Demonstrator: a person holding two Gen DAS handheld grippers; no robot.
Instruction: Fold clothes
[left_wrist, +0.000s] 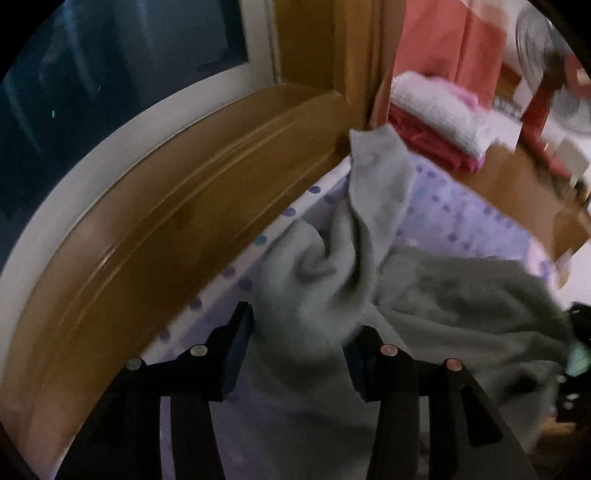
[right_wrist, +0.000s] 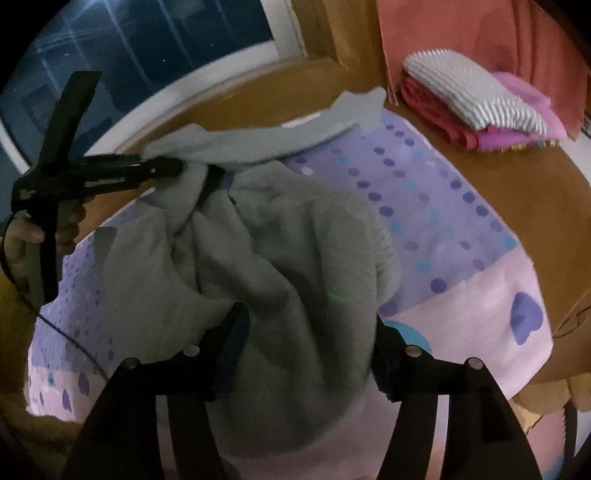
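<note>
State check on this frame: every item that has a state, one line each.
grey sweatshirt: crumpled, unfolded, on the sheet, one part lifted.
left gripper: seems shut on a bunched part of the sweatshirt.
right gripper: jaws wide apart, astride the fabric, not clamped.
stack of clothes: folded, piled in the far corner.
patterned sheet: spread flat under the sweatshirt.

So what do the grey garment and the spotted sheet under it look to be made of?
Grey garment: thick, matte, fuzzy knit, probably fleece or sweatshirt cotton; it bunches in soft, rounded folds. Spotted sheet: thin, smooth printed woven fabric, likely cotton or polyester; it lies flat.
</note>
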